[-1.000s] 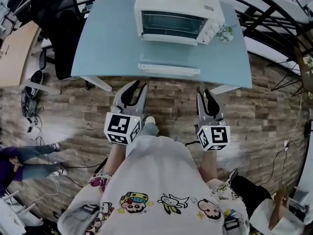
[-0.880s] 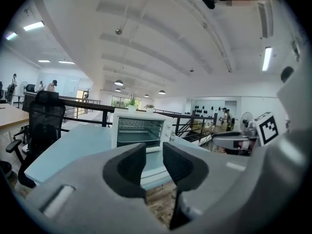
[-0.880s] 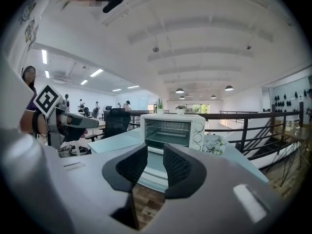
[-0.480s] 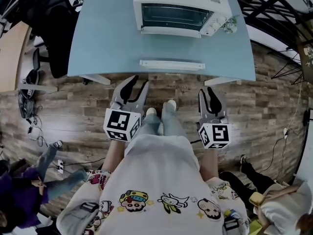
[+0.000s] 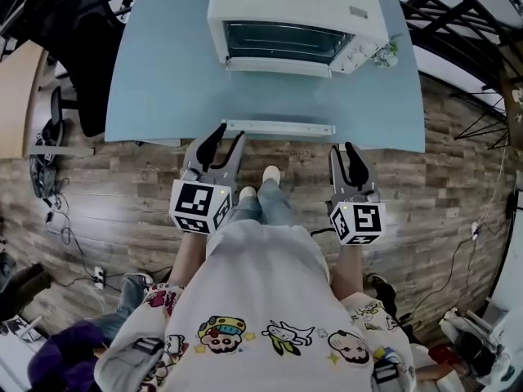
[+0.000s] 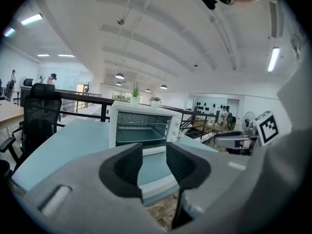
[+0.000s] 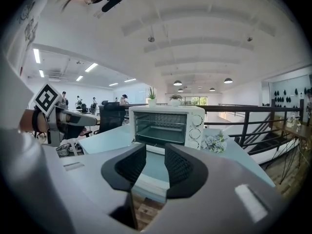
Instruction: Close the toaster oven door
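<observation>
The white metal toaster oven (image 5: 294,11) stands at the far side of the pale blue surface (image 5: 163,72). Its glass door (image 5: 278,96) is let down flat toward me, and the door's white handle bar (image 5: 280,127) lies close to the surface's near edge. I can read no brand on the oven. A small grey label (image 5: 357,11) on its top is too small to make out, and the three white knobs (image 7: 196,133) at its right show no legible marks. The only clear print is the black-and-white square markers on my marker cubes (image 5: 202,208).

My left tongs (image 5: 222,134) stand wide apart with nothing between the pads, and they have just been opening. Their tips lie at the bar's left end, and I cannot tell whether they touch it. My right tongs (image 5: 350,149) are apart and empty too, just opened a little further, by the surface's near edge to the right of the bar.

The door's pane is hard to tell from the surface beneath it. The potted plants (image 7: 152,95) on the oven are cut off at the head view's top.
</observation>
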